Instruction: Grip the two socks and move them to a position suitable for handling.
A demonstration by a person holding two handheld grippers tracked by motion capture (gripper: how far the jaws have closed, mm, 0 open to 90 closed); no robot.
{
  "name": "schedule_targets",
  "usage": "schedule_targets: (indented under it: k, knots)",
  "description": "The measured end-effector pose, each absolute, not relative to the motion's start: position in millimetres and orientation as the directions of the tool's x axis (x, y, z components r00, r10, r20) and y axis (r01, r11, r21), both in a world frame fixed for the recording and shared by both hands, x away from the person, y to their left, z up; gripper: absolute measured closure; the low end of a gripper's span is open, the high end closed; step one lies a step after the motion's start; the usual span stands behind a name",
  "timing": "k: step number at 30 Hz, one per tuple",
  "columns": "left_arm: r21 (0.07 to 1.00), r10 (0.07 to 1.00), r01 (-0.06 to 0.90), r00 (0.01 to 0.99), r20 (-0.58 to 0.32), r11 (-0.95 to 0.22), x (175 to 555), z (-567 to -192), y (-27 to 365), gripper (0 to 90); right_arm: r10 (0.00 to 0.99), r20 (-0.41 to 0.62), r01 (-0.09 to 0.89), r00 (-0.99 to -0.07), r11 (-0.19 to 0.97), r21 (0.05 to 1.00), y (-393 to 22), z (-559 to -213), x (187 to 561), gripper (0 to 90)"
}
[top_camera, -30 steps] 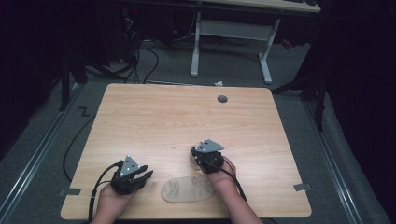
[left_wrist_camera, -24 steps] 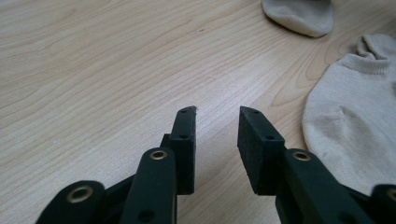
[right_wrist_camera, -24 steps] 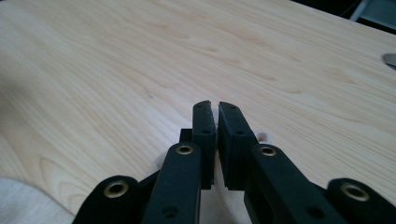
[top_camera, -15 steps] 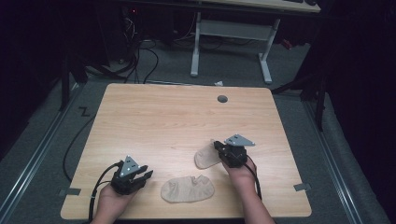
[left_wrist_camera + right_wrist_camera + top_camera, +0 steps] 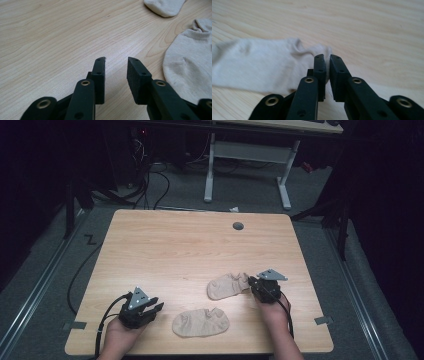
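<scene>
A dim room: grey floor (image 5: 190, 190), a white desk frame (image 5: 247, 155) and tangled cables (image 5: 150, 175) behind.

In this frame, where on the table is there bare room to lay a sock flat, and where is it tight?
The whole far half of the table, from the grommet hole back to the far sock, is bare wood. So is the left side beyond the left gripper. It is crowded along the near edge: near sock, far sock pinched by the right gripper, and both hands.

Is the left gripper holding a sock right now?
No. In the left gripper view, the left gripper has its fingers apart over bare table, with the near sock lying off to one side.
</scene>
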State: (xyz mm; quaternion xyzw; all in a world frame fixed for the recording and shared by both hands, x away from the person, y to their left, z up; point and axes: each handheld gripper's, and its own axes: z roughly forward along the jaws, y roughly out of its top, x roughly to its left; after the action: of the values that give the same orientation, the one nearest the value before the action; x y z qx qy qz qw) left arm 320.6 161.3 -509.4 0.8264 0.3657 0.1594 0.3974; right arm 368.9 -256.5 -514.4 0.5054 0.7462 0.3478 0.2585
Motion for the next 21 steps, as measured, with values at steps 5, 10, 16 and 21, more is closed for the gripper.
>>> schedule_targets:
  k: [5, 10, 16, 21]
  knots:
    - [0.772, 0.729, 0.477, 0.684, -0.026, -0.420, 321, -510, 161, 68.4, 0.936, -0.094, 0.528, -0.341, 0.273, 0.804, -258, -503, 361, 78.7]
    - [0.774, 0.728, 0.474, 0.685, -0.024, -0.420, 321, -509, 160, 68.5, 0.914, -0.104, 0.565, -0.392, 0.328, 0.757, -248, -513, 366, 87.6]
    - [0.775, 0.733, 0.476, 0.679, -0.023, -0.416, 321, -509, 161, 68.9, 0.908, -0.091, 0.612, -0.409, 0.346, 0.711, -250, -525, 372, 89.5]
    - [0.774, 0.734, 0.476, 0.678, -0.020, -0.418, 321, -509, 160, 70.4, 0.892, -0.095, 0.597, -0.441, 0.371, 0.712, -241, -526, 369, 89.7]
